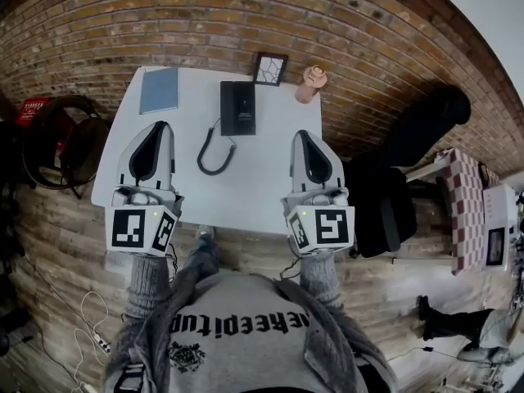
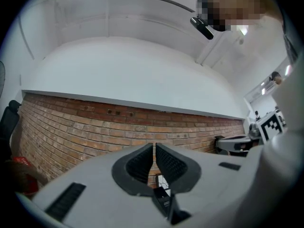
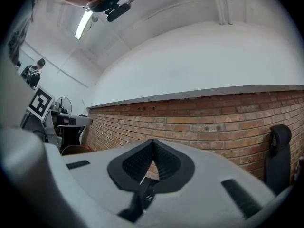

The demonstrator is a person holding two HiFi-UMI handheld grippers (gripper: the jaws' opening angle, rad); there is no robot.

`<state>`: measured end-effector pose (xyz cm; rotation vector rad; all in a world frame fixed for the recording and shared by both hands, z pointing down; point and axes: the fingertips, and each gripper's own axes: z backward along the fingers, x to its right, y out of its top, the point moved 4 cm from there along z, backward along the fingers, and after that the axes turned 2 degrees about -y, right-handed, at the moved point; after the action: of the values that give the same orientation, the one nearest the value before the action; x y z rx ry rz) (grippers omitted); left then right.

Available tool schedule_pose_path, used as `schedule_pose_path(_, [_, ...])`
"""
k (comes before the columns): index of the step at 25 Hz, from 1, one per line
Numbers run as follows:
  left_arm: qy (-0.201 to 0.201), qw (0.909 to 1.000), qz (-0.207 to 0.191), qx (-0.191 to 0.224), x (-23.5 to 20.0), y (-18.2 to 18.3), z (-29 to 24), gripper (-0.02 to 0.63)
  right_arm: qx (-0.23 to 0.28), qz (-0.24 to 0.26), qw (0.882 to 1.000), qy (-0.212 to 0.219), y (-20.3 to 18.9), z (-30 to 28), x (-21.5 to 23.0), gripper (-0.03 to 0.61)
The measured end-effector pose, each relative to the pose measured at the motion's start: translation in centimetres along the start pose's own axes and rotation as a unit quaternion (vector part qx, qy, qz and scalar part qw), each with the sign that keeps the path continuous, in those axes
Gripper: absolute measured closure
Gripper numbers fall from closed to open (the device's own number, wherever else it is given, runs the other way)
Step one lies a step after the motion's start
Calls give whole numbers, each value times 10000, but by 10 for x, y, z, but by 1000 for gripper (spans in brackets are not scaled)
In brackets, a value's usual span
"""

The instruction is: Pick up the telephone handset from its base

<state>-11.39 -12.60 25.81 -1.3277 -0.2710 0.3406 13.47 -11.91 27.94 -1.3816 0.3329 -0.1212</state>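
Both grippers are held out side by side over the near edge of the table (image 1: pixel 262 182), level with each other and pointing away from the person toward the brick wall (image 1: pixel 90 31). Grey sleeves (image 1: pixel 147 278) run back from them to the body. The left gripper (image 1: pixel 158 128) is over the table's left part and the right gripper (image 1: pixel 301 134) over its right part, well apart, with the cord (image 1: pixel 214 155) lying between them.

In the left gripper view the jaws of the left gripper (image 2: pixel 154 147) are closed to a thin slit with nothing in it. In the right gripper view the right gripper (image 3: pixel 152 142) has its tips pressed together, also empty.

The handset (image 1: pixel 229 107) lies on its base (image 1: pixel 246 97) at the far middle of the table, ahead of both grippers and touched by neither. A blue notebook (image 1: pixel 159 90) lies at the far left corner. A small frame (image 1: pixel 270 69) stands just behind the base, and a pinkish object (image 1: pixel 311 84) is to its right; what it is cannot be made out.

The table is white and stands against the wall, on a wooden floor (image 1: pixel 65 252). A black chair (image 1: pixel 385 203) is just beside its right edge.
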Motion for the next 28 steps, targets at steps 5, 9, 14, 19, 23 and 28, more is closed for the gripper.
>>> schedule_pose_path(5, [-136, 9999, 40, -26, -23, -8, -40, 594, -43, 11, 9999, -93, -5, -41, 4, 575])
schedule_pose_path(9, [-273, 9996, 89, -81, -39, -15, -67, 594, -104, 18, 9997, -203, -10, -66, 5, 575])
schedule_pose_path(14, [-506, 9984, 174, -171, -52, -28, -98, 594, -200, 34, 9991, -361, -18, -90, 7, 575])
schedule_pose_path(19, [-766, 9964, 238, -270, -62, -40, -126, 594, -316, 26, 9981, -520, -26, -111, 9, 575])
schedule_pose_path(23, [-962, 9939, 308, -440, -66, -55, -145, 594, -457, -16, 9970, -620, -37, -124, 11, 575])
schedule_pose_path(28, [-1208, 9901, 405, -583, -71, -82, -163, 594, -685, -125, 9946, -769, -57, -135, 13, 575])
